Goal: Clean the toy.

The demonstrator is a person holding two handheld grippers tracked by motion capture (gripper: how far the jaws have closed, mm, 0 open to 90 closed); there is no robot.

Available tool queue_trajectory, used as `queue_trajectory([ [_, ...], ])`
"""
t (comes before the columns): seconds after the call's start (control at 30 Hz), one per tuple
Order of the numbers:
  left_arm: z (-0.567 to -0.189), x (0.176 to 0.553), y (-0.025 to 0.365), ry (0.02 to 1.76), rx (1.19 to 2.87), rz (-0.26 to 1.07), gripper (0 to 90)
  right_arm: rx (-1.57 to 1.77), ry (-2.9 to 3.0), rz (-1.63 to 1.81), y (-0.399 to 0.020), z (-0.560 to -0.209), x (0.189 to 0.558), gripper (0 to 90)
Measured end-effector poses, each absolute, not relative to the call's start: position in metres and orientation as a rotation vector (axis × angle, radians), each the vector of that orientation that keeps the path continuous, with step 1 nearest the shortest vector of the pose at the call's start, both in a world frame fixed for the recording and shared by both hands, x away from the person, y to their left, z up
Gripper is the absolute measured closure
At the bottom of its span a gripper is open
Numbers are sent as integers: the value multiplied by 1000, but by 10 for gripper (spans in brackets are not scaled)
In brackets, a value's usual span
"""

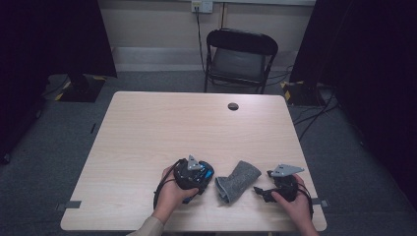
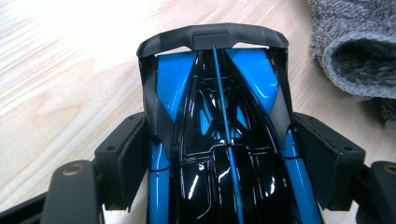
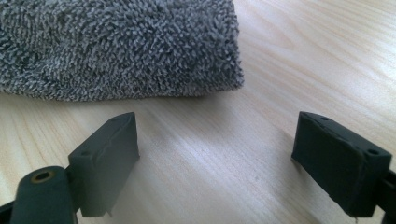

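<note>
Clearly, the left gripper [image 1: 200, 173] was clamped on a blue and black toy racing car [image 2: 219, 140], with one pad pressed against each side of its glossy body. The toy's black rear wing [image 2: 212, 37] pointed away from the jaws, over the light wooden table [image 1: 162, 128]. The toy sat near the front edge of the table, just beside a grey fluffy sock [image 1: 237, 181] lying to its right. The open cuff of the sock [image 2: 357, 65] was turned toward the toy. The right gripper [image 1: 259, 191] rested on the table at the other side of the sock [image 3: 116, 46], close to it without touching. Its jaws stood wide apart, with bare wood between them.
</note>
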State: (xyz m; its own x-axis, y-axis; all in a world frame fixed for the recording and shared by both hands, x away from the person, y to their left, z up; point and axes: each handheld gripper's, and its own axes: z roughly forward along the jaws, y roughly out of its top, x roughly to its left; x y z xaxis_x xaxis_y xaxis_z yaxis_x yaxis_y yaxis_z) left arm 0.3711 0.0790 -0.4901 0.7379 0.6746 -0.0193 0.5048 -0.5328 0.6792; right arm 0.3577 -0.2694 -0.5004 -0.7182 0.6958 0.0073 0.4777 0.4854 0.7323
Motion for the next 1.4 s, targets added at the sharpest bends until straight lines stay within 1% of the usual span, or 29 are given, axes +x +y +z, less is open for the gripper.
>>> queue_trajectory([
  [0.1,-490,368,80,911,2237,319,235,993,2445,1069,-269,-500,358,135],
  [0.17,-488,366,81,919,2241,342,201,994,2444,1069,-269,-500,358,135],
  [0.27,-489,363,80,943,2274,321,174,994,2445,1069,-269,-500,358,135],
  [0.33,-491,362,78,940,2256,334,154,994,2445,1069,-269,-500,358,134],
  [0.57,-493,366,73,945,2231,350,145,995,2444,1069,-269,-500,358,134],
  [0.7,-493,365,73,947,2215,361,180,995,2444,1069,-269,-500,358,134],
  [0.73,-492,365,74,942,2215,357,229,995,2444,1069,-270,-500,358,134],
  [0.77,-492,366,74,938,2217,355,250,995,2444,1069,-270,-500,358,134],
  [0.93,-491,366,72,949,2226,353,255,995,2444,1069,-270,-500,358,134],
  [1.1,-489,367,75,916,2242,310,256,996,2444,1069,-270,-500,358,134],
  [1.23,-487,367,80,920,2206,273,256,995,2445,1069,-270,-500,358,135],
  [1.4,-480,366,85,905,2171,277,256,996,2445,1069,-270,-500,358,134],
])
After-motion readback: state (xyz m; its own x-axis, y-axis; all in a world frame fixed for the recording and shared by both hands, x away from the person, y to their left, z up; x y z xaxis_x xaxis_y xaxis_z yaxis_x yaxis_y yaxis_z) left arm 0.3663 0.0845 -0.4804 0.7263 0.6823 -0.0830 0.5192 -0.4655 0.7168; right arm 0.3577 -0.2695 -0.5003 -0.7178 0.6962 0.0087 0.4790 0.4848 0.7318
